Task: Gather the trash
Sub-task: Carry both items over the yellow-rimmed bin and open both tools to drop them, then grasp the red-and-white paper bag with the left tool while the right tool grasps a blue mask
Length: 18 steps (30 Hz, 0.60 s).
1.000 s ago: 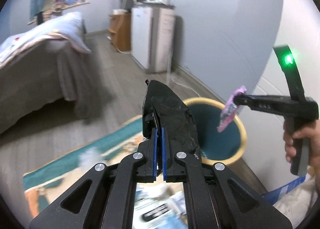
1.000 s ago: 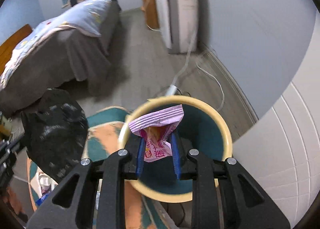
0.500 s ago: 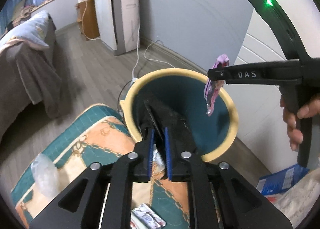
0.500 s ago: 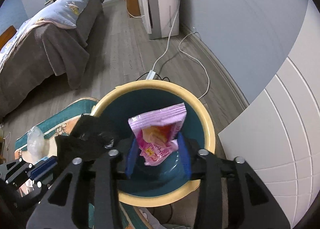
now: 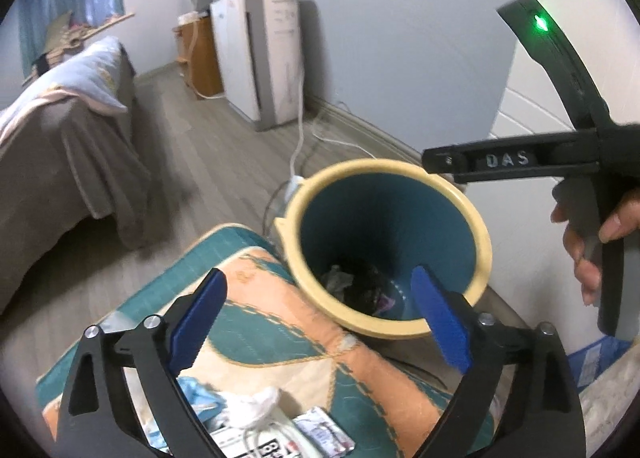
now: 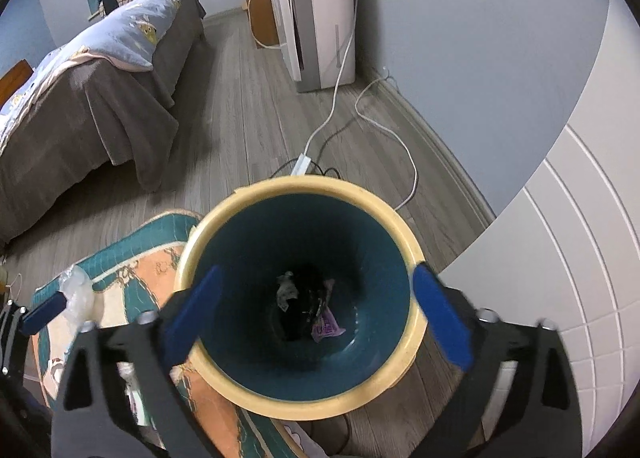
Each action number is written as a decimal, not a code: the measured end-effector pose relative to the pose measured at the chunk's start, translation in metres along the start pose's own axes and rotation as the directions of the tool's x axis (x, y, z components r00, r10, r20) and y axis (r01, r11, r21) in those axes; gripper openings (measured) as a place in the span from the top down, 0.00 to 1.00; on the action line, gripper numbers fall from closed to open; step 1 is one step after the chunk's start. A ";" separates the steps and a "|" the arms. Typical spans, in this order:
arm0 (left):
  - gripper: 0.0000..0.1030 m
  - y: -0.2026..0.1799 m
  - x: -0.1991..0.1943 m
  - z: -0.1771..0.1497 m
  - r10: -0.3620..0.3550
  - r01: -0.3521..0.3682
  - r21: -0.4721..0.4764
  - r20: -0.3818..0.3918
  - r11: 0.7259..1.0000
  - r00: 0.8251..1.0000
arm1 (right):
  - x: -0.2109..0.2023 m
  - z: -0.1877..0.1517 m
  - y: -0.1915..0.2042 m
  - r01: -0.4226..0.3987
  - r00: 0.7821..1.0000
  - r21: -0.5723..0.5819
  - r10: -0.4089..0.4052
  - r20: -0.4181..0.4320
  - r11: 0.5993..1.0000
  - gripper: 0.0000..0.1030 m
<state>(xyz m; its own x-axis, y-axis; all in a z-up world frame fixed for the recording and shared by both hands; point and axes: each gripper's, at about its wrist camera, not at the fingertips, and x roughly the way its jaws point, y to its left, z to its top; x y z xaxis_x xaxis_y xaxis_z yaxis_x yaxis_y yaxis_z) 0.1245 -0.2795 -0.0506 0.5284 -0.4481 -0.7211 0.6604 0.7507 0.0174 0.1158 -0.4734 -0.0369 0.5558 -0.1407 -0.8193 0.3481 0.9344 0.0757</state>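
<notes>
Black gripper frames, blue fingers [image 5: 198, 318], silver screws, seemingly bare hand [image 5: 596, 234]

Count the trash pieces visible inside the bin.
3: a pink wrapper at the bottom right, a black bag at the centre, a crumpled grey scrap on its left. The bag may hide more in the bin.

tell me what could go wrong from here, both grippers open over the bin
1. The right gripper hangs low over the bin's cream rim; pulling away sideways might clip and tip the bin.
2. The white cable trails right behind the bin and could snag.
3. The clear plastic scrap and packets on the rug look thin and flat, so the fingers may pinch rug fabric instead.
</notes>
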 end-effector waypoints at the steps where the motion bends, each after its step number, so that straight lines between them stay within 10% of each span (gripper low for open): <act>1: 0.08 0.004 -0.004 0.000 0.008 -0.008 -0.015 0.006 1.000 1.000 | -0.002 0.000 0.003 -0.001 1.000 -0.008 0.001 0.007 1.000 0.06; 18: 0.06 0.093 -0.131 -0.043 0.207 -0.184 -0.230 0.083 0.956 0.975 | -0.041 -0.025 0.076 -0.044 0.998 -0.130 0.051 0.048 0.990 0.06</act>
<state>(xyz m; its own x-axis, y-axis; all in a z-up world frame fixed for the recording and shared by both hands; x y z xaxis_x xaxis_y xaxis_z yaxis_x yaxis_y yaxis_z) 0.0937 -0.1302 0.0155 0.6960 -0.3216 -0.6420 0.4117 0.9112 -0.0101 0.1008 -0.3886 -0.0120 0.6087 -0.1083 -0.7860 0.2217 0.9744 0.0374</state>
